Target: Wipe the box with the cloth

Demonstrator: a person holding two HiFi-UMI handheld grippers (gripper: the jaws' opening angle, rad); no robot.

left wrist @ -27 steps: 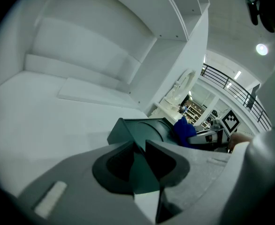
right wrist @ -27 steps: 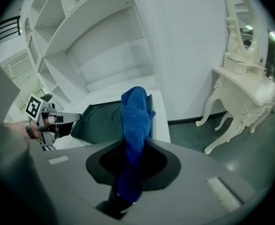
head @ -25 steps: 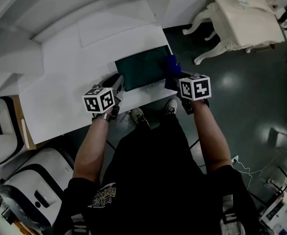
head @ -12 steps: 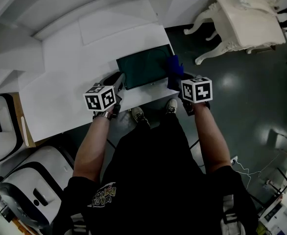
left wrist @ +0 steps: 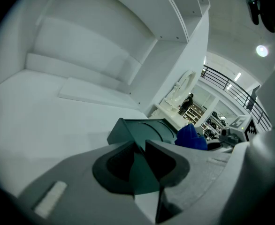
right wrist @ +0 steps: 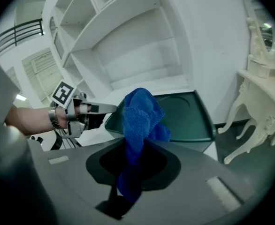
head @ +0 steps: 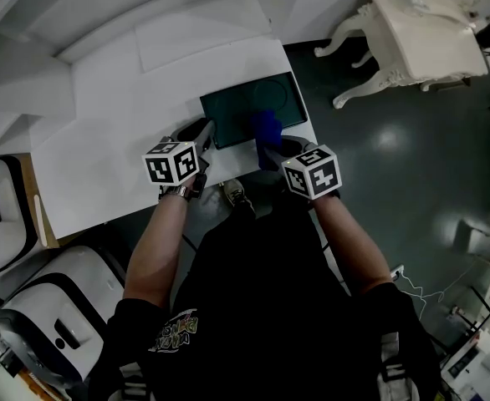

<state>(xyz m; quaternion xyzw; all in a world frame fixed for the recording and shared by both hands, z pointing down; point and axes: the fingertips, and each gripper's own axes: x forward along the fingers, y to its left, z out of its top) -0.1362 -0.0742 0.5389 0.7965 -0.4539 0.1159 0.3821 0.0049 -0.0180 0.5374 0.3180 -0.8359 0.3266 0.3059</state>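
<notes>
Head view, nearest first: two bare forearms (head: 157,241) reaching forward from a black-clad torso, one hand-held gripper on each.

Right gripper (right wrist: 136,146): jaws pinched on a blue cloth (right wrist: 140,114). Lower end of the cloth down in the throat between the jaws, upper end bunched and standing up past the fingertips. Seen from the head view, the bunch over the near middle of the lid; contact with the lid not discernible.

Left gripper (left wrist: 140,146): jaws drawn together on the near left corner of the dark green box (head: 237,111), a wedge of green filling the narrow gap between them.

Box: flat and rectangular, with a round recess in the lid. Lies on the white table (head: 103,149), close to the front edge and towards the right end, between the two grippers.

Beyond the box: bare tabletop up to a raised white ledge, then white shelving (right wrist: 118,27) along the wall.

Right of the table: dark floor (head: 412,182) and, farther off, an ornate white table (head: 421,27) with curved legs, well apart from the box.
</notes>
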